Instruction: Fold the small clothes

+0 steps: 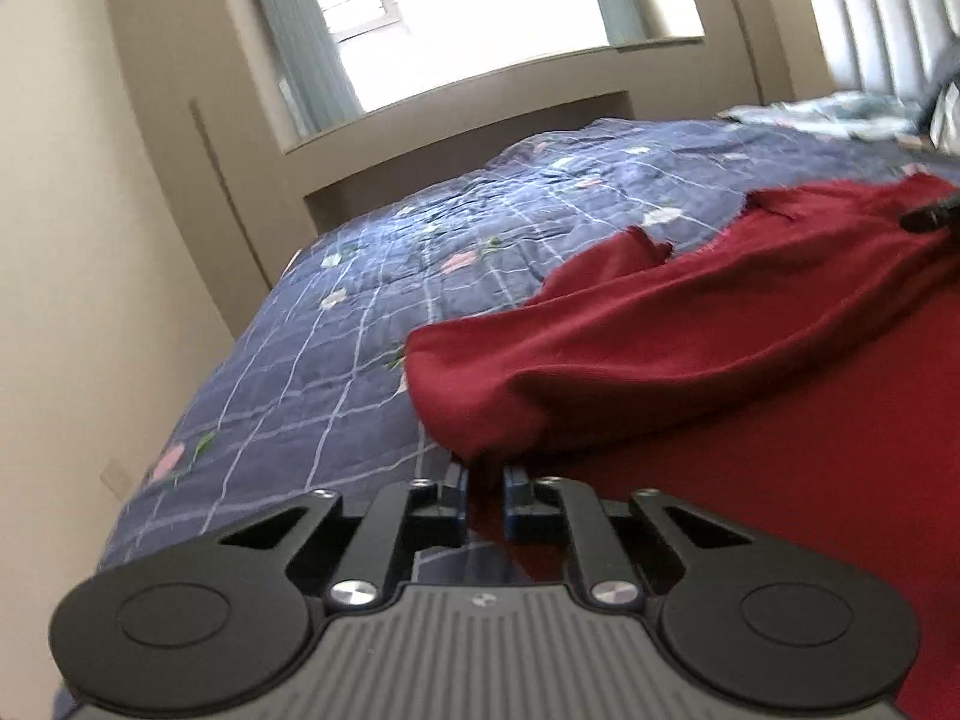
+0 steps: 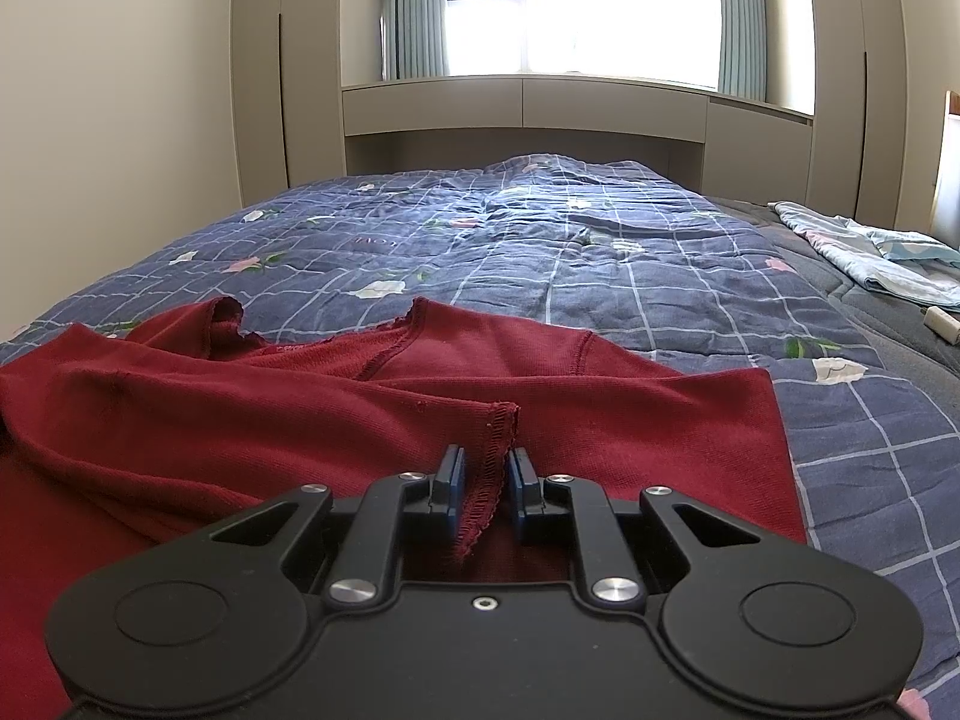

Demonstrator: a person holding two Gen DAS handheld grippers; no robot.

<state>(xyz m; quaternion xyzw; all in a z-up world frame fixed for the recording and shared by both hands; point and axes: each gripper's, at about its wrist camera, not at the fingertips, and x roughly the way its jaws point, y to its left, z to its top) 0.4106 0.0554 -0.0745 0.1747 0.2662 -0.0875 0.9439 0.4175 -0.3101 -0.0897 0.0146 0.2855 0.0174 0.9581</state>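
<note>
Your left gripper [image 1: 485, 480] is clamped on a fold of the dark red knit garment [image 1: 690, 348], which lies rumpled on the blue checked floral quilt [image 1: 336, 324]. At its 2 o'clock, the right gripper [image 2: 485, 477] pinches the stitched hem [image 2: 489, 480]. Lift unevenly and that thin hem could slip free, or the loose cloth between may sag and crease the fold.

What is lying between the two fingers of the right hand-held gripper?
In the right wrist view, a stitched hem of the red garment hangs between the fingers of the right hand-held gripper, which is closed on it.
</note>
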